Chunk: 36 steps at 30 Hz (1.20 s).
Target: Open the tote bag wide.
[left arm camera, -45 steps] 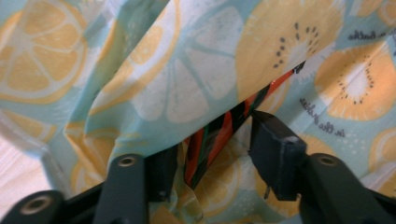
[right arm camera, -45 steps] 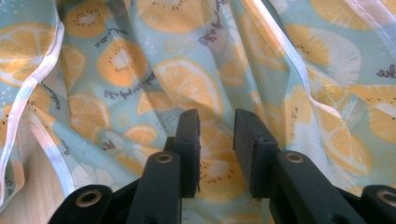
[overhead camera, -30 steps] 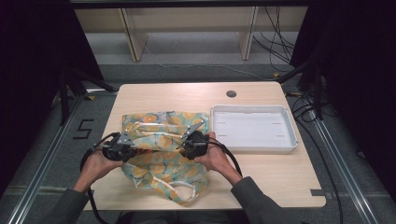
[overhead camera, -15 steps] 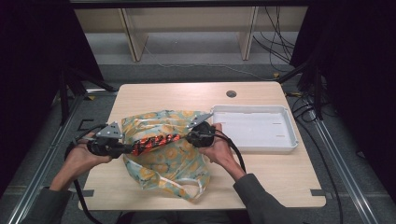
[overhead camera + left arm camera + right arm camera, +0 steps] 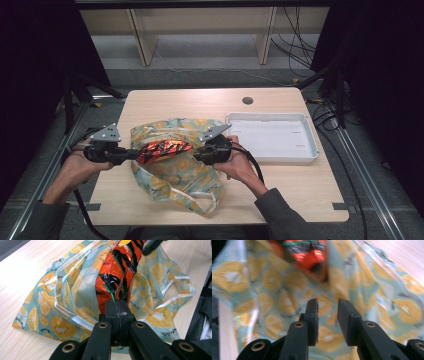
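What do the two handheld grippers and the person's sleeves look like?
Both the left gripper and the right gripper are black, each with a grey three-cornered plate on top and a black cable trailing back toward the person. In the gripper views, each has two flat black jaws on arms with brass-coloured rivets. The person wears dark grey long sleeves.
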{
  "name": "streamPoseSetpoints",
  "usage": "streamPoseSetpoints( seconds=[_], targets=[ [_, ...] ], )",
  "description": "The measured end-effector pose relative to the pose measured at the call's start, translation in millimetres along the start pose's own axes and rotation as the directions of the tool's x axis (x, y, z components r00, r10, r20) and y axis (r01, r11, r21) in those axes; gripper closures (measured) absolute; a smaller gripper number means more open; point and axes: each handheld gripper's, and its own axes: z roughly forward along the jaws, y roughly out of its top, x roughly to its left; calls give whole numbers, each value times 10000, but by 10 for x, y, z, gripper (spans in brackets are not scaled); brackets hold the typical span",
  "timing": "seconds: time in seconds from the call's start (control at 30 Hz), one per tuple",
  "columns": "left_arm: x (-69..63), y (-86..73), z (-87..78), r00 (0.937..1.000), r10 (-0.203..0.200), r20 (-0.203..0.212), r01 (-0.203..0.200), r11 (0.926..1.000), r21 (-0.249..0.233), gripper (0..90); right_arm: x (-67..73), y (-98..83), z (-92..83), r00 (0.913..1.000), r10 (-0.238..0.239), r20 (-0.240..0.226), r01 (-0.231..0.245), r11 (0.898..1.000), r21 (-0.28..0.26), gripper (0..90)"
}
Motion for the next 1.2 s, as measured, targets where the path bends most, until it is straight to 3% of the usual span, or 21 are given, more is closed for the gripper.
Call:
streamPoseSetpoints(
  seconds=[0.03, 0.07, 0.17, 0.2, 0.3, 0.33, 0.4, 0.47, 0.5, 0.53, 0.57, 0.63, 0.67, 0.77, 0.87, 0.93, 1.07, 1.2],
  targets=[
    [-14, -1, 13, 9999, -140, -5, 140, 9999, -63, 891, 24, 13, 0, 9999, 0, -112, -1, 10000, -21, 703],
    [-9, 2, 14, 9999, 31, 137, -31, 10000, 5, 890, 45, 25, 20, 9998, -105, -160, 101, 9997, -228, 703],
    [-26, 13, 30, 9998, 5, 219, -4, 10000, -14, 890, 104, 78, 53, 9987, -231, -452, 209, 9986, -485, 702],
    [-41, 16, 46, 9995, -194, 242, 198, 9996, -187, 890, 110, 88, 57, 9986, -235, -475, 208, 9981, -576, 702],
    [-30, 18, 51, 9993, 23, 381, -23, 10000, 9, 889, 101, 124, 53, 9982, -389, -454, 354, 9965, -759, 701],
    [-44, 11, 60, 9990, -296, 330, 301, 9994, -164, 890, 95, 127, 58, 9994, -258, -234, 241, 9973, -689, 701],
    [-21, 10, 40, 9995, -43, 321, 43, 10000, 1, 890, 42, 114, 42, 10000, 70, -17, -71, 9988, -485, 690],
    [-26, 8, 41, 9995, -67, 319, 68, 10000, -24, 890, -6, 89, 41, 9994, 332, 79, -327, 9983, -479, 673],
    [-42, 7, 55, 9991, -279, 326, 286, 9994, -209, 890, -21, 82, 37, 9992, 388, 98, -381, 9970, -679, 672],
    [-41, 11, 57, 9990, -289, 353, 297, 9993, -223, 890, -41, 88, 31, 9999, 139, -72, -145, 9966, -815, 669],
    [-27, 15, 50, 9991, -128, 413, 133, 9999, -110, 889, -24, 97, 10, 9996, 250, -154, -262, 9959, -871, 670],
    [-45, 18, 68, 9984, -290, 477, 302, 9992, -245, 889, -16, 114, 13, 9995, -92, -298, 59, 9938, -1106, 676],
    [-32, 21, 55, 9988, -2, 486, 3, 10000, -25, 889, 4, 119, 20, 9996, -230, -184, 205, 9914, -1289, 681],
    [-42, 11, 54, 9976, -442, 529, 461, 9983, -344, 889, 24, 132, 9, 9990, -379, -255, 343, 9911, -1284, 677],
    [-25, 7, 39, 9958, -536, 736, 577, 9969, -538, 888, 51, 155, -42, 9979, -426, -487, 346, 9874, -1546, 668],
    [-24, 9, 41, 9956, -616, 703, 656, 9962, -566, 886, 92, 191, -87, 9975, -603, -372, 536, 9855, -1611, 671],
    [-12, 10, 39, 9948, -674, 759, 723, 9953, -639, 885, 113, 224, -138, 9981, -421, -450, 351, 9885, -1472, 702],
    [0, 7, 42, 9944, -787, 708, 832, 9946, -627, 884, 93, 199, -120, 9976, -341, -606, 234, 9853, -1690, 800]
  ],
)
